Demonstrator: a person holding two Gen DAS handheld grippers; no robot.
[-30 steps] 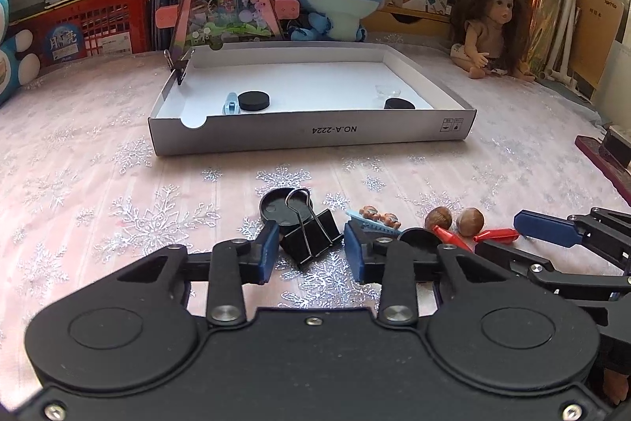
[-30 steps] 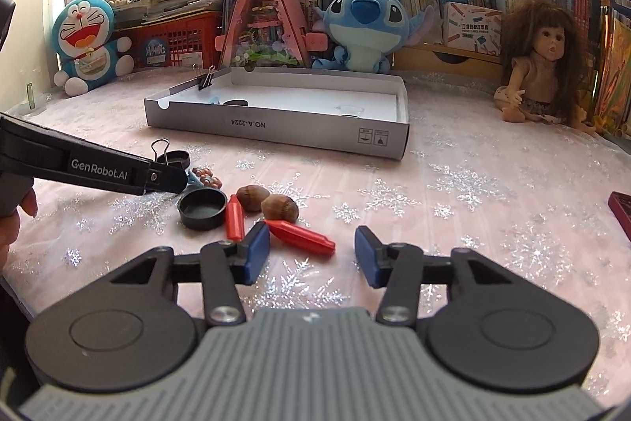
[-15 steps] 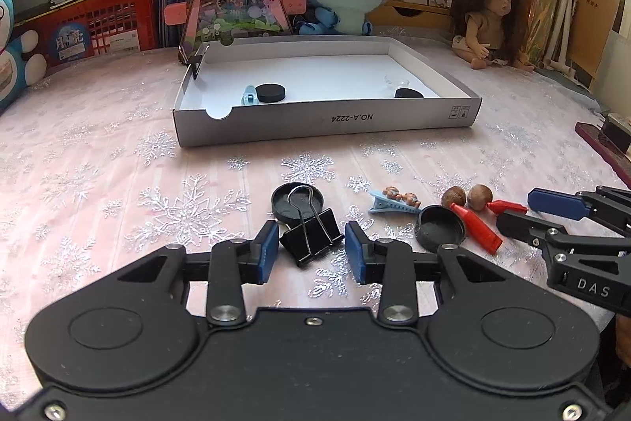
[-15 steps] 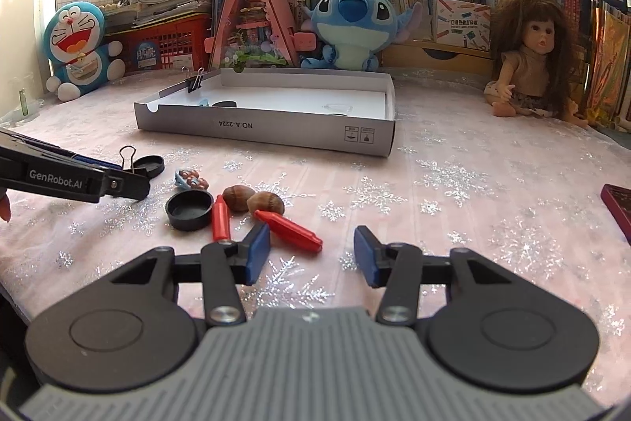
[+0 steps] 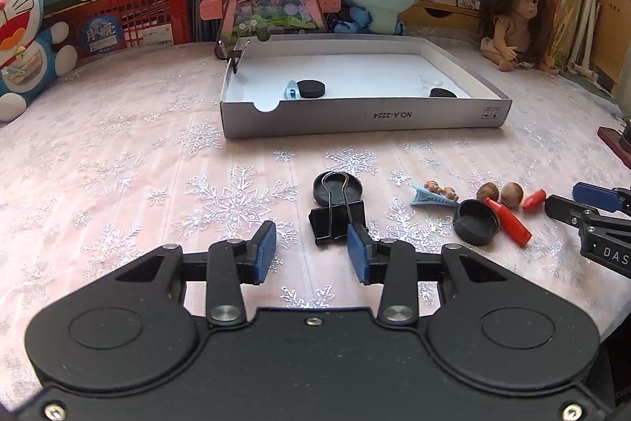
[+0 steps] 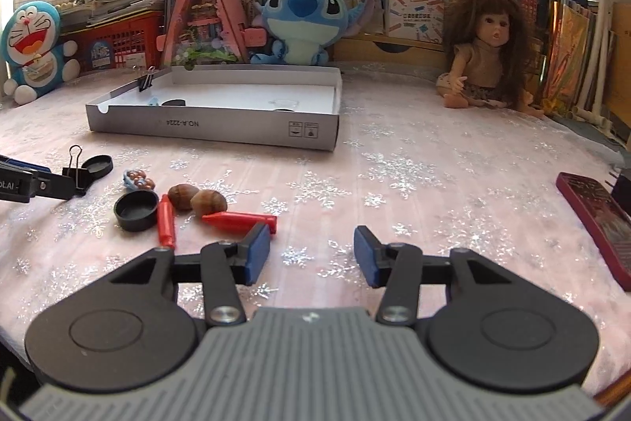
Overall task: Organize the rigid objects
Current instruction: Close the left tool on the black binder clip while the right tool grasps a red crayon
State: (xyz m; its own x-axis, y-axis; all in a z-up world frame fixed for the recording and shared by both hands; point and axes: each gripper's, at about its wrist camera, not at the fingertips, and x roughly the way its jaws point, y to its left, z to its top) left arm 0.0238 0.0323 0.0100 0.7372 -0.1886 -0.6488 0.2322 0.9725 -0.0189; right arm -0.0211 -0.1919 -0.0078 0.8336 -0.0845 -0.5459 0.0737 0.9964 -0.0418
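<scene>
A black binder clip [image 5: 337,221] lies on the tablecloth just ahead of my left gripper [image 5: 311,247], close to its right fingertip and free of the pads. The jaws are opening with nothing between them. The clip's wire handles rest over a black lid [image 5: 337,186]. To the right lie a blue hair clip [image 5: 432,195], a black cap [image 5: 477,221], two nuts [image 5: 488,191] and two red pieces [image 5: 508,221]. My right gripper [image 6: 311,247] is open over bare cloth, with a red piece [image 6: 238,221] by its left fingertip. The white box [image 5: 363,115] holds black discs and a blue clip.
A binder clip [image 5: 234,56] is pinned on the box's far left rim. A dark red flat object [image 6: 599,219] lies at the right edge. A doll [image 6: 485,54], plush toys, a red crate and shelves of books line the back.
The left gripper has drawn back; the binder clip that sat between its fingertips now lies ahead of them, and the jaws stand a little wider. The right gripper's view has shifted slightly.
</scene>
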